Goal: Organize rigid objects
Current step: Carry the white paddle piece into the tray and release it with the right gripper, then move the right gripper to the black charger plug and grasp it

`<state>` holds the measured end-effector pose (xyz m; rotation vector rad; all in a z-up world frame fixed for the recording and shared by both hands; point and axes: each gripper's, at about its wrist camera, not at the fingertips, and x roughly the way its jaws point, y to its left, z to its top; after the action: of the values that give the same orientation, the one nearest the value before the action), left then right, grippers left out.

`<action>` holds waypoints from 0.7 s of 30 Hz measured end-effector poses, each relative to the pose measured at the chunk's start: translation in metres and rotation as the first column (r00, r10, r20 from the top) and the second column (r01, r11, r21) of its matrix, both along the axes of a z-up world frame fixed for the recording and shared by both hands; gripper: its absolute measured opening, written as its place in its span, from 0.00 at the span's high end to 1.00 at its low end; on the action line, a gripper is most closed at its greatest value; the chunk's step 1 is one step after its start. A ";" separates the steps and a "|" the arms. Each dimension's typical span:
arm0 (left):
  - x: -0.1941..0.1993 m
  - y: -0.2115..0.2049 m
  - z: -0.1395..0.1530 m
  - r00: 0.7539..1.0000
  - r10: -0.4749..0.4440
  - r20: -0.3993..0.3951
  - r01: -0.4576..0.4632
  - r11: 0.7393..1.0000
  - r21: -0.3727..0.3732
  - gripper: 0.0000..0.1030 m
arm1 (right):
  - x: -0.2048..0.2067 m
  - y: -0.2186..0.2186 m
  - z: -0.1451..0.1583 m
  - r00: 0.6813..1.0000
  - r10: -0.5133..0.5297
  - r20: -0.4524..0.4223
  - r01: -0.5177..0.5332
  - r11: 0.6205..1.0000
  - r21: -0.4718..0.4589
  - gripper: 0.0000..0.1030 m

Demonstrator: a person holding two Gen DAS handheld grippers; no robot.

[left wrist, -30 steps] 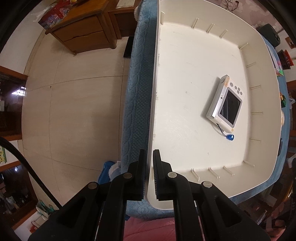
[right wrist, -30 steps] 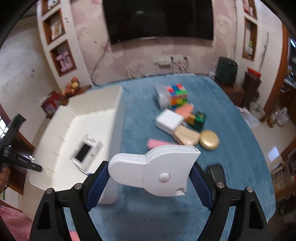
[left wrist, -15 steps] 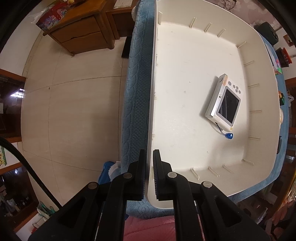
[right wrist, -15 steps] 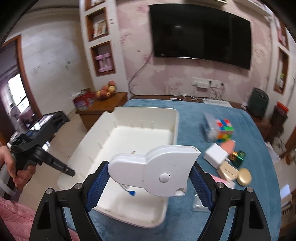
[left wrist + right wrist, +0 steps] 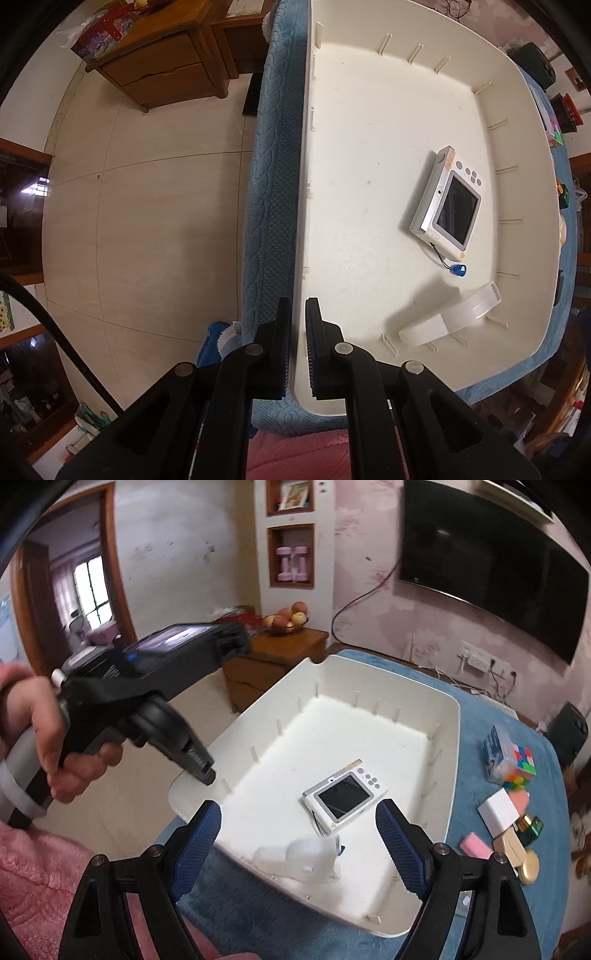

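Observation:
A white bin [image 5: 369, 122] [image 5: 452, 771] stands on the blue-covered table. My left gripper [image 5: 297, 332] points straight down and is shut on the bin's near left rim; the right wrist view shows it [image 5: 201, 771] in a person's hand. Inside the bin lie a white digital camera [image 5: 448, 206] [image 5: 345, 797] with a blue strap and a white rounded plastic piece [image 5: 450, 317] [image 5: 303, 860], blurred, at the near wall. My right gripper [image 5: 299, 830] hovers over the bin's near end, open, with nothing touching its blue pads.
Right of the bin on the blue cover lie a colour cube in a clear box [image 5: 515, 762], a white box [image 5: 498, 812], a pink block [image 5: 474, 845], a green item [image 5: 530, 825] and a gold disc [image 5: 526, 866]. A wooden cabinet [image 5: 159, 62] stands on the floor to the left.
My right gripper swung left over the bin while rolling, and the white plastic piece left its jaws and now lies in the bin. The left gripper held still on the rim.

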<state>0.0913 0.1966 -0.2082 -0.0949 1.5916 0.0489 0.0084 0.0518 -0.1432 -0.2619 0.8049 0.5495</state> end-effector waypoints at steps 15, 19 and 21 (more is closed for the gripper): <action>0.001 -0.004 -0.001 1.000 -0.007 -0.003 0.007 1.000 0.027 0.91 | 0.013 -0.049 0.000 0.987 -0.162 -0.002 0.162 0.987 0.020 0.16; 0.002 -0.006 -0.001 1.000 0.000 -0.006 0.000 1.000 0.031 0.91 | 0.019 -0.071 0.001 0.975 -0.218 0.033 0.219 0.976 -0.014 0.16; 0.003 -0.006 -0.001 1.000 0.007 -0.008 -0.007 1.000 0.029 0.91 | 0.022 -0.084 0.003 0.966 -0.253 0.047 0.255 0.967 -0.023 0.16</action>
<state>0.0940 0.1906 -0.2096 -0.0777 1.5985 0.0777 0.0302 -0.0320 -0.1404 -0.1931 0.7904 0.2897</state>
